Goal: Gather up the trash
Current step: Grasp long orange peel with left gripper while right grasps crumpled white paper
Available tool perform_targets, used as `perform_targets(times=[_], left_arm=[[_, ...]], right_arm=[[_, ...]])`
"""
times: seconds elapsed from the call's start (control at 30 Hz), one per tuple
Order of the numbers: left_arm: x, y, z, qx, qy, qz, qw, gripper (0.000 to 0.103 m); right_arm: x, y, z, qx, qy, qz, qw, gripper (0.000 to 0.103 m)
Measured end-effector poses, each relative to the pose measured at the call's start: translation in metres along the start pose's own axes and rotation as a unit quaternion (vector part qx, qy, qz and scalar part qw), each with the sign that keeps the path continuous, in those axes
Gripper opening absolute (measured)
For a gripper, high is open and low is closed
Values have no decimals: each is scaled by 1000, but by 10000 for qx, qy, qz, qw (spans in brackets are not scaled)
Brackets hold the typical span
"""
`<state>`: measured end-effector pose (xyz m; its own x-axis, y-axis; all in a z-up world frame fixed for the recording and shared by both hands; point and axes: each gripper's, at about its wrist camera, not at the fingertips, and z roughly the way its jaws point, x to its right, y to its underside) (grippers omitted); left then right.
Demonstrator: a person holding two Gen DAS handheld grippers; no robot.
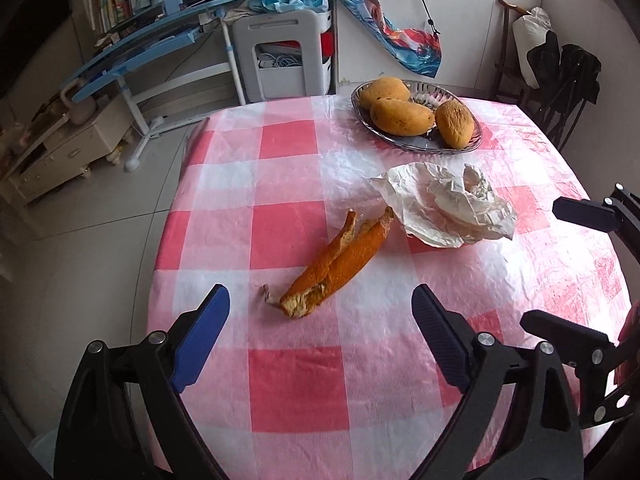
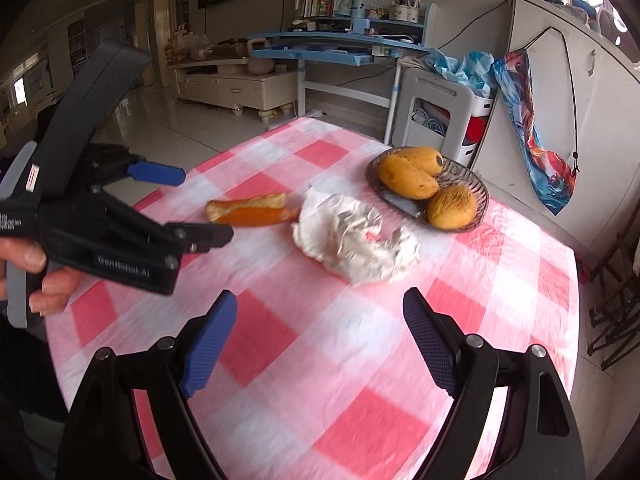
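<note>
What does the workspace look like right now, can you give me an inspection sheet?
Surface: round table, pink-and-white checked cloth.
Job's things: orange peel and crumpled paper, lying side by side on the cloth.
Clutter: glass dish with three mangoes.
Grippers: left hand-held gripper open, empty, peel ahead of it; right hand-held gripper open, empty.
Cables: black cord hanging by the cupboard.
Surroundings: blue desk, white stool, tiled floor.
</note>
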<state>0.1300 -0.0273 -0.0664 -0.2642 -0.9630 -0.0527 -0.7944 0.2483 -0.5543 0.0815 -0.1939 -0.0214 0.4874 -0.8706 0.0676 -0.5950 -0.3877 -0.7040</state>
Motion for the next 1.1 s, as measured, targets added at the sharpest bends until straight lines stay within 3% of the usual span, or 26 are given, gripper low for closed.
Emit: perform_targets(times=[0.17,0.37,0.43,0.57,0.67,0.7,0.87,1.1], left_arm=[[0,-8,21,-150,27,110,9998,71],[3,-19,36,-223,153,324,9991,60],[7,-20,40,-317,254,426,9983,39],[12,-21,40,-311,364,531,9974,19],[12,-21,37,-322,369,515,9975,16],[10,-21,35,-313,383,463,9977,16],[-9,-18,16,-182,472,81,9987,16],[-39,2,-27,34,613,-510,9968,16]], right_arm=[[11,-14,23,-35,30,22,10000,81],[20,-21,40,-158,-90,93,9998,78],[22,-20,50,-351,-158,120,9992,62],[21,-21,53,-444,-184,56,9988,43],[21,-21,49,-428,-270,42,9987,33],[21,-21,47,-433,-313,38,9986,15],[19,-19,33,-375,-404,61,9985,14],[-10,-11,-14,-139,-1115,-6,9937,14]])
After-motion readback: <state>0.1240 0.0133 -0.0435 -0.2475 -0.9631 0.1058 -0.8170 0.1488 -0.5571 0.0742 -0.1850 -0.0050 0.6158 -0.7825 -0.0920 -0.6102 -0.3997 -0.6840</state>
